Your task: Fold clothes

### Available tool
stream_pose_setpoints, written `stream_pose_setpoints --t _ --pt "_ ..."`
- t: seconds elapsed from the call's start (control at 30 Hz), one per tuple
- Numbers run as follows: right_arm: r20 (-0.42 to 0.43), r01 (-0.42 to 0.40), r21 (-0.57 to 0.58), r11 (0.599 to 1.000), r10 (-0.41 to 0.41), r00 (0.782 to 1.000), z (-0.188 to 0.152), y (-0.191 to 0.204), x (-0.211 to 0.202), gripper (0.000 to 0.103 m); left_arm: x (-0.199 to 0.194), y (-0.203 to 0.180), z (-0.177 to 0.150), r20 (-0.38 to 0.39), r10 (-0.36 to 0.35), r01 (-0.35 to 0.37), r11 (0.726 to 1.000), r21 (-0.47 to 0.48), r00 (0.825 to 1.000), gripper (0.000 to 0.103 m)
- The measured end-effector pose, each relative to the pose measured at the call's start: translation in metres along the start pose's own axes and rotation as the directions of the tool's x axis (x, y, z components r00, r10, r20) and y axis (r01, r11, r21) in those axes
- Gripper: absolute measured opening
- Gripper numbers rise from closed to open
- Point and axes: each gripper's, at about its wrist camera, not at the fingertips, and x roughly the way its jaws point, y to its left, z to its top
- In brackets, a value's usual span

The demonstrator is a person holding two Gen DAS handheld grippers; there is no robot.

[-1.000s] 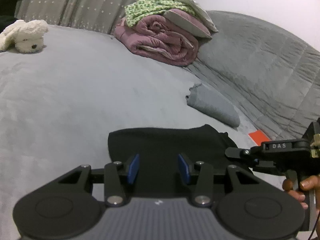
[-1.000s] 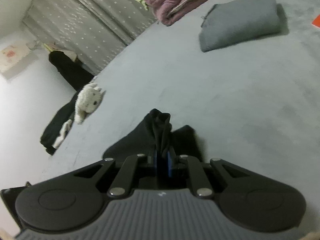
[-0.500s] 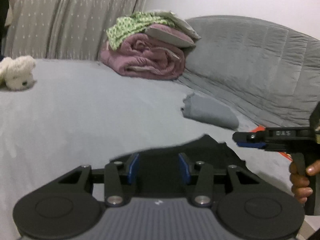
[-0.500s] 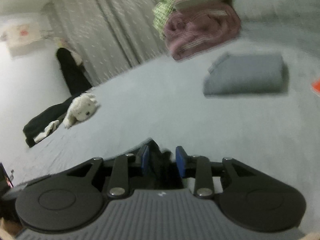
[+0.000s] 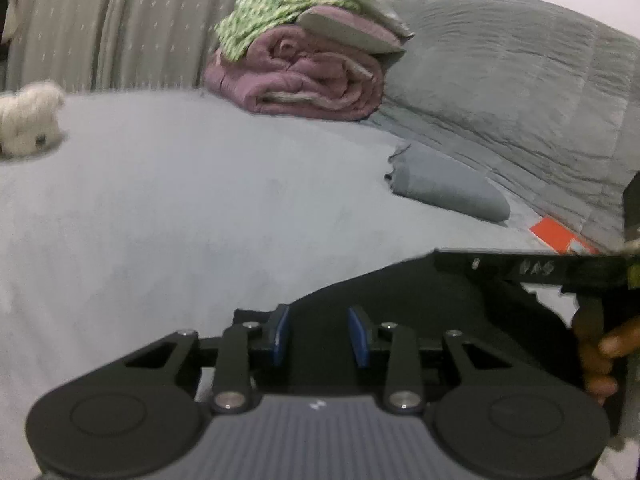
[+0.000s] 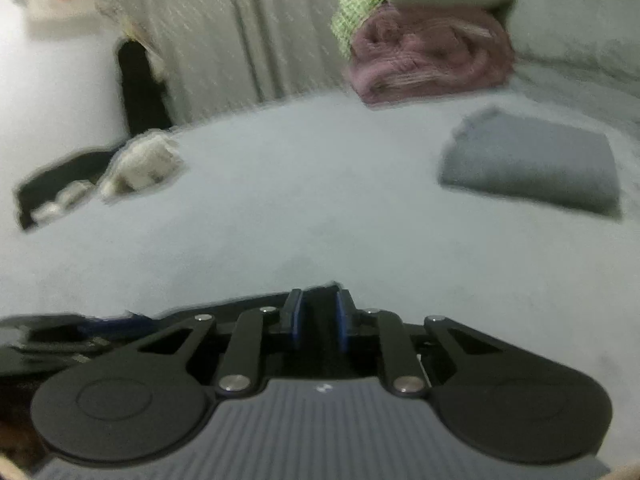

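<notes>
Working the black garment at the near edge of the bed

The bed (image 5: 168, 208) carries the black garment (image 5: 420, 296) at its near edge, right under both my tools. My left gripper (image 5: 319, 334) has just been closing, its jaws narrow but apart over the cloth; my right gripper (image 6: 317, 322) has also been narrowing, dark cloth between the pads, though I cannot tell whether they bite. If either pinches only one layer, I judge the fold will slip crooked.
</notes>
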Motion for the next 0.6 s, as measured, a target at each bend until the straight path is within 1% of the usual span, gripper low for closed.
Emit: stream_pose_setpoints --t 0.1,0.23,0.27,0.3,0.33,0.37,0.47,0.53,0.6 --pt "-0.032 0.011 0.048 0.999 -0.009 0.999 -0.002 -0.010 0.013 0.016 0.004 0.009 0.000 -0.008 -0.021 0.020 0.998 -0.051 1.000 0.029" --pt "-0.024 0.027 0.021 0.999 -0.027 0.999 -0.002 -0.004 0.009 0.017 0.003 0.010 0.000 -0.004 -0.029 0.029 0.998 -0.064 1.000 0.029" --pt "-0.017 0.026 0.018 0.999 -0.026 1.000 -0.002 -0.003 0.007 0.017 0.001 0.008 0.000 0.000 -0.028 0.027 0.998 -0.059 1.000 0.029" --pt "-0.009 0.025 0.015 1.000 -0.025 1.000 -0.002 -0.002 0.004 0.019 -0.002 0.006 0.000 0.003 -0.026 0.026 0.998 -0.056 1.000 0.031" --pt "-0.002 0.022 0.011 1.000 -0.022 1.000 -0.001 -0.001 0.000 0.025 -0.005 0.005 0.001 0.008 -0.027 0.027 0.998 -0.049 1.000 0.033" --pt "0.006 0.018 0.006 1.000 -0.018 1.000 0.000 0.000 -0.005 0.028 -0.010 0.002 0.002 0.016 -0.032 0.032 0.999 -0.036 0.999 0.038" --pt "0.038 -0.014 -0.048 0.999 0.016 0.999 0.004 0.008 -0.025 0.029 -0.022 -0.006 0.003 0.039 -0.061 0.060 0.998 0.009 0.997 0.039" --pt "0.050 -0.038 -0.091 0.995 0.043 0.998 0.003 0.014 -0.039 0.029 -0.030 -0.011 0.000 0.043 -0.101 0.100 0.994 0.037 0.994 0.039" --pt "0.055 -0.081 -0.140 0.987 0.090 0.994 -0.001 0.021 -0.054 0.029 -0.038 -0.017 -0.004 0.041 -0.146 0.143 0.987 0.068 0.988 0.039"
